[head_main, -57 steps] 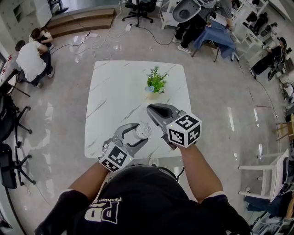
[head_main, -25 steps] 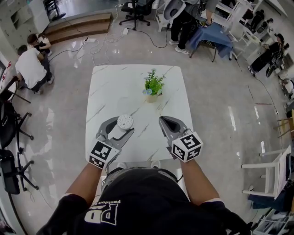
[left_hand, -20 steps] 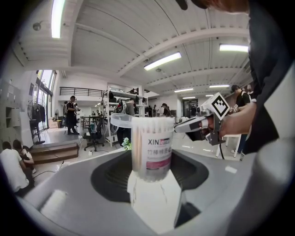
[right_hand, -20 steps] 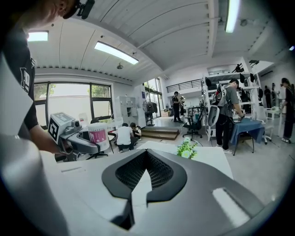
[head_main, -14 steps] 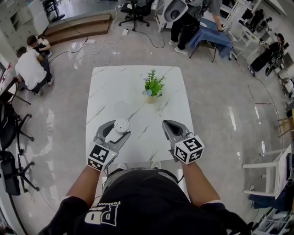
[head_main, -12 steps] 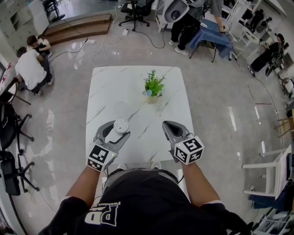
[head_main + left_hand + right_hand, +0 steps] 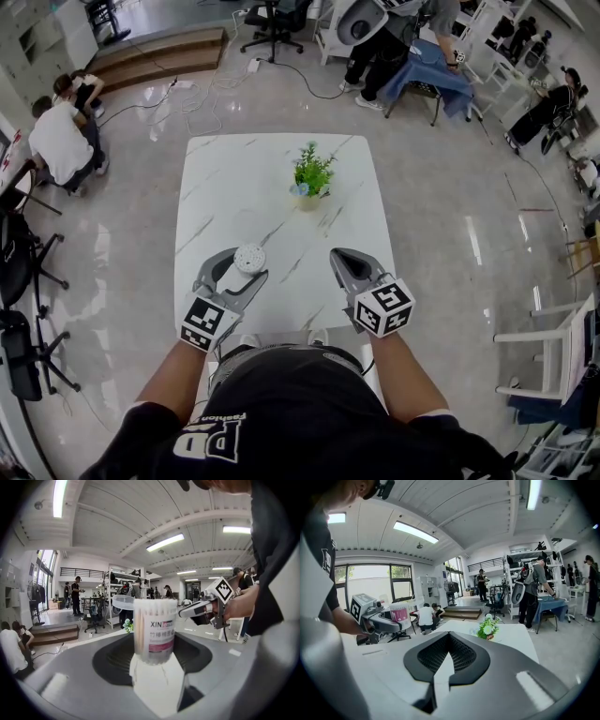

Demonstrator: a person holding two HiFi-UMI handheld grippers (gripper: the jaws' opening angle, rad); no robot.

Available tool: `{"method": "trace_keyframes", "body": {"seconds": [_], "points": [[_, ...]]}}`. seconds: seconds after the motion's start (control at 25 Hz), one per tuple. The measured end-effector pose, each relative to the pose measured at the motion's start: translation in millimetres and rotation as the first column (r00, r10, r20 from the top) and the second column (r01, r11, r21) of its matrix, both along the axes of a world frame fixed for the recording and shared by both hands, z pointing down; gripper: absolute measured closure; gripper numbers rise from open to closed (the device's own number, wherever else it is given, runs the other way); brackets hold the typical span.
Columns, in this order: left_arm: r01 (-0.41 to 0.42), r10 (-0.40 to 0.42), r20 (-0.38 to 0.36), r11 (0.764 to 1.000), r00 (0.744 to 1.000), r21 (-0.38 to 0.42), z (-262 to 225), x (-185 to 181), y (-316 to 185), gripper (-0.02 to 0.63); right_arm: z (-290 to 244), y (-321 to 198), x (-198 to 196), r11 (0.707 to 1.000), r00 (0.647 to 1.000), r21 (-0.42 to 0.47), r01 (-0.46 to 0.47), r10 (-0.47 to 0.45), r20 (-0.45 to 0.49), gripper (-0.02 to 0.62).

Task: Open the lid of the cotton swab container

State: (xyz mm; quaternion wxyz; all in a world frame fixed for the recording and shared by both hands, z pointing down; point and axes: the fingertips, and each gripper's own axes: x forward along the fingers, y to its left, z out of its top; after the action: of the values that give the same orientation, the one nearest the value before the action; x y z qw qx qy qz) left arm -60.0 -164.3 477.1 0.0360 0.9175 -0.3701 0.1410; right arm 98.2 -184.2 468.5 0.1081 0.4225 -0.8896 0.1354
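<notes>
White marble table [image 7: 234, 187] fills the middle of the head view, largest thing in frame. Versus the earliest frame, both grippers now sit nearer the table's near edge and well apart; back then they were close together over the table's middle, right jaw tips just beside the container. Versus half a second ago, no visible change in either gripper or the container. Left gripper [image 7: 242, 270] is at the near left part of the table, jaws closed onto the cotton swab container [image 7: 249, 256], which stands upright between them; the left gripper view shows the pads pressing its lower wall, label facing the camera. Right gripper [image 7: 341, 258] is at the near right part of the table, jaws fully together, nothing between them, touching nothing. Small potted plant [image 7: 310, 175] stands further back on the table, well apart from both grippers. Clear lid [image 7: 123, 602] is tipped off to one side of the container's rim, and the swab ends show bare at the top.
</notes>
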Motion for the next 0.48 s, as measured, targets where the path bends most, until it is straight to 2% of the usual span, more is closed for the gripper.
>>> {"method": "trace_keyframes", "body": {"seconds": [0.48], "points": [[-0.013,0.013,0.005,1.0,1.0,-0.002,0.5,3.3,0.0,0.302,2.6,-2.2,-3.0,1.0,1.0,-0.011,0.01,-0.01,0.008,0.595]]}}
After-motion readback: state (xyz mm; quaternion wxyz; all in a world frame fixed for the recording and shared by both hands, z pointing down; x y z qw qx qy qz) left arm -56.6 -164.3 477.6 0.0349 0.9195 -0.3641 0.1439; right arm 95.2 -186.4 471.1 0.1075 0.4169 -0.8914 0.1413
